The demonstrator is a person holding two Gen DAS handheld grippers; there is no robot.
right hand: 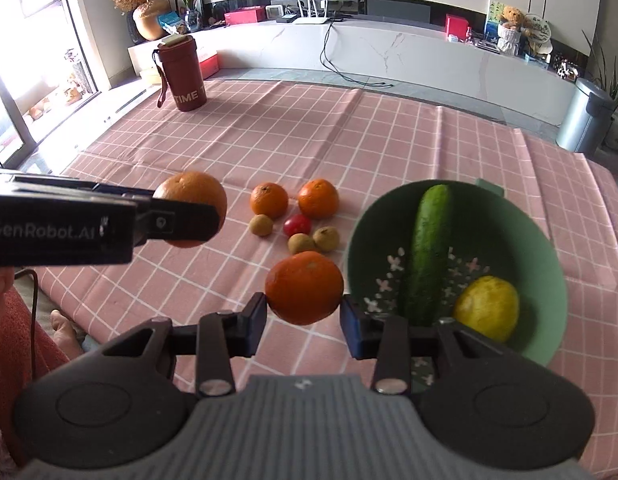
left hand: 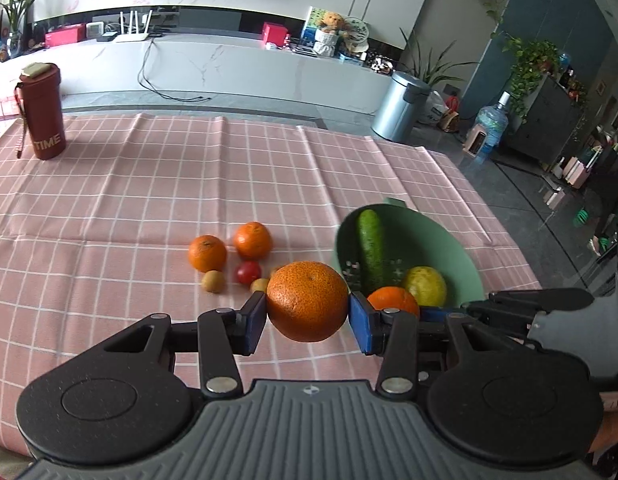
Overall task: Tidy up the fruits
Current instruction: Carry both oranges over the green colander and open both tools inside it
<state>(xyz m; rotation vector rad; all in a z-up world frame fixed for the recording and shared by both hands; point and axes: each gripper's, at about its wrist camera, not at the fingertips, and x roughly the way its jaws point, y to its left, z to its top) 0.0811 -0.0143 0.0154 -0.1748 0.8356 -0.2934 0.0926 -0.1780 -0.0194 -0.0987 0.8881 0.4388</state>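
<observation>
The green bowl (right hand: 549,240) sits on the table (right hand: 269,128), and it is the place to measure everything from. Inside it lie a cucumber (right hand: 429,248) and a yellow fruit (right hand: 487,306).

Just left of the bowl, the right gripper (right hand: 304,312) holds a small orange (right hand: 304,287) up in the air, its jaws pressed on both sides of it. Farther left, well away from the bowl, the left gripper (left hand: 307,320) has its jaws tight on a big orange (left hand: 307,301), also lifted off the table.

I think the job is about half done. Two things are in the bowl and two oranges are on their way. Left of the bowl, still on the table, wait two more oranges (right hand: 269,200), one little red fruit (right hand: 297,225) and three small brown fruits (right hand: 301,243).

The right wrist view shows all three brown fruits and the left gripper from the side. The left wrist view hides one brown fruit behind the big orange, but it shows the right gripper's orange close to the bowl's near rim. A red bottle (left hand: 43,112) stands far off, at the back of the table.
</observation>
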